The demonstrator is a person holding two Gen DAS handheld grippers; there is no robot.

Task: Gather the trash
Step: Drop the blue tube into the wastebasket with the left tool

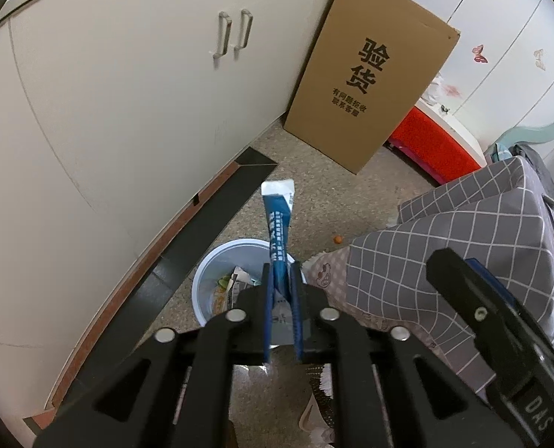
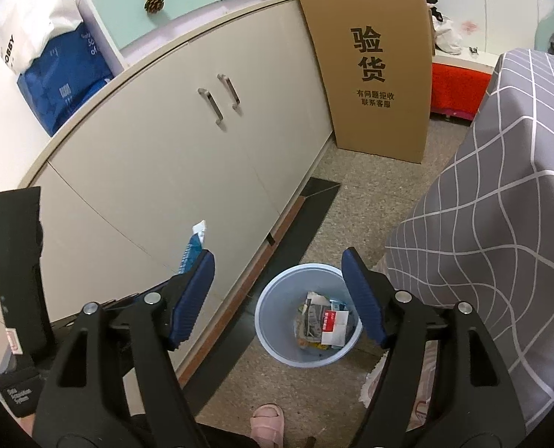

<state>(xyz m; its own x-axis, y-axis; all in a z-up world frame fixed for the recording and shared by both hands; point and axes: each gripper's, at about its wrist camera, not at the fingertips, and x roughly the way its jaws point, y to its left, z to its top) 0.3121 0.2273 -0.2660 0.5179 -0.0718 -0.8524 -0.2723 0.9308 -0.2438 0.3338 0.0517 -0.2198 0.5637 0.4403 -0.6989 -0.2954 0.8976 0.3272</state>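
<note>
Your left gripper (image 1: pixel 281 272) has its jaws clamped tight on one blue-and-white sachet (image 1: pixel 278 224), which sticks up and forward above the near rim of the bin (image 1: pixel 206 272). Your right gripper (image 2: pixel 278 280) has jaws spread wide, nothing between them; the bin (image 2: pixel 273 298) sits on the floor right below the gap, and the sachet (image 2: pixel 194 246) shows off to its left.

One bin, light blue, round, upright, several crumpled wrappers (image 2: pixel 323 323) already inside. It stands in a narrow floor lane: dark baseboard strip (image 2: pixel 295 224) and cabinet (image 2: pixel 157 171) close on the left, grey checked cloth (image 2: pixel 500 205) hanging close on the right. Bin rim is near both edges, touching neither that I can tell. One pink slipper (image 2: pixel 266 423) on the floor nearest you.

Farther on, the floor widens. One small orange bit (image 1: pixel 337 239) lies on it by the cloth. Two cabinet handles (image 2: pixel 221 100). One tall cardboard box (image 2: pixel 373 59) stands against the cabinet end, one red item (image 2: pixel 456 86) beyond it.
</note>
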